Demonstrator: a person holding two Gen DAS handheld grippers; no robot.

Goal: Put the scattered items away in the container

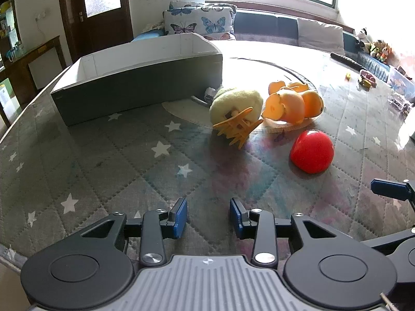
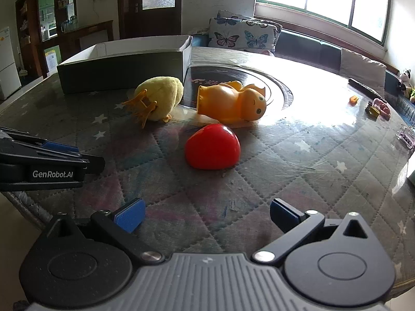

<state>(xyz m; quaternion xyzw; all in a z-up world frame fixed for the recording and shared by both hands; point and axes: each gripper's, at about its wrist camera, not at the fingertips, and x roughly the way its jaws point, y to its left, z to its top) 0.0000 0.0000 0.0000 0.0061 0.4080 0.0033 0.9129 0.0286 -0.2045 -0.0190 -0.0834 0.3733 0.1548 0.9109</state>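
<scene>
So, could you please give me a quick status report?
Both grippers open, empty. Three toys still outside box. Path clear.

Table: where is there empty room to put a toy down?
The near table, between the red toy and the hand-held grippers, is bare. So is the part left of the plush chick, before the box. The chick, orange duck and red toy crowd the middle.

Left wrist view: sits on the left hand-held gripper (image 1: 208,216), tilted down and forward across the surface (image 1: 103,171), low and near.
Right wrist view: same from the right hand-held gripper (image 2: 207,217).
Shared: red toy (image 1: 312,151), yellow plush (image 1: 234,103), orange duck (image 1: 293,105), grey box (image 1: 137,88).
</scene>
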